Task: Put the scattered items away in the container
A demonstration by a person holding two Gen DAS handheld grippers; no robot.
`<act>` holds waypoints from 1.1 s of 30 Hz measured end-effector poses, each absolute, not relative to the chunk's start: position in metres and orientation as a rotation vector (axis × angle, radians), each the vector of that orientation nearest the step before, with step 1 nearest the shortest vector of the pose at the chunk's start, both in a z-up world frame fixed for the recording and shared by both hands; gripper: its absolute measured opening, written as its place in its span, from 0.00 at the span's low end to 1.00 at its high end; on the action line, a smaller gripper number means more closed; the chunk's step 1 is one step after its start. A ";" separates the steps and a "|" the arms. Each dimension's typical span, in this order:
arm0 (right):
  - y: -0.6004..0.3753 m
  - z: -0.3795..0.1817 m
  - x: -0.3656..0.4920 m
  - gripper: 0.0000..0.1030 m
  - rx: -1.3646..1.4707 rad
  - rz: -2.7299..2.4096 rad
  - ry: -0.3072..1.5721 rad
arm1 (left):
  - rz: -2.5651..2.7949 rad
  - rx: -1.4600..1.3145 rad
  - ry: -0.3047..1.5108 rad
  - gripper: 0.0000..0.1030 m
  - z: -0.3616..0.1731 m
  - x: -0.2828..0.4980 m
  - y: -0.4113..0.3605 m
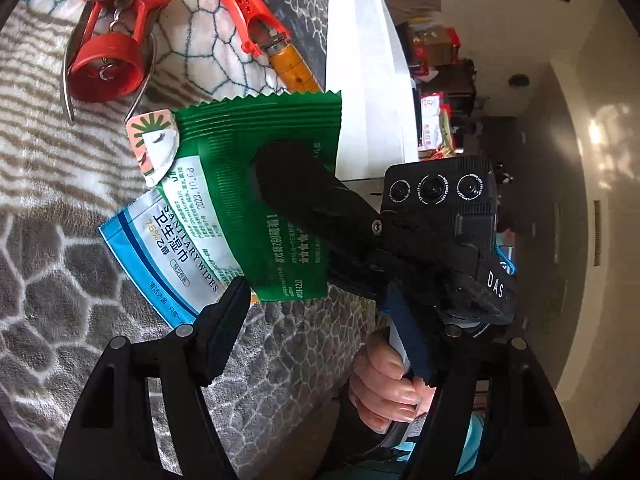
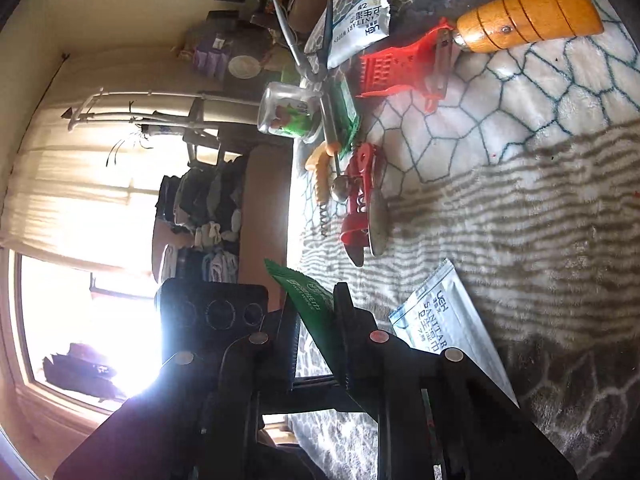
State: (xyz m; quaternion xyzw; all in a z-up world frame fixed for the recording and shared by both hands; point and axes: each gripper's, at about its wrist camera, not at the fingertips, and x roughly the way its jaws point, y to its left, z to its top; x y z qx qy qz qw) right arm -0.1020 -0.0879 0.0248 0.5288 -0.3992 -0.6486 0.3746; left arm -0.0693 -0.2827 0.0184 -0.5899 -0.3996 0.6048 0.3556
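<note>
Green wipes packet [image 2: 316,320] sits clamped on edge in the right hand-held gripper [image 2: 316,344], low centre of frame, long axis pointing up-left. Left hand-held gripper [image 1: 316,340] stands open, empty, just beside it. White container [image 1: 368,80] lies beyond, upper centre.

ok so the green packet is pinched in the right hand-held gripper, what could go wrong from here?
1. The right hand-held gripper pinches the green packet on one part only; the rest hangs free and could slip or tear.
2. The blue and white wipes packet and a small peach sachet overlap it and might get dragged along.
3. The open left hand-held gripper sits close by and could bump the packet.
</note>
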 end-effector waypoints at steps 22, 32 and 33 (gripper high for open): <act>-0.095 0.061 -0.036 0.73 1.290 -2.186 -0.153 | 1.848 -1.575 -1.164 0.73 0.019 -0.073 -0.359; -0.172 0.017 0.015 0.77 1.183 -2.209 0.647 | 1.903 -1.581 -1.244 0.73 0.015 -0.070 -0.380; -0.167 0.016 0.010 0.78 1.199 -2.209 0.590 | 1.902 -1.580 -1.249 0.73 0.015 -0.070 -0.381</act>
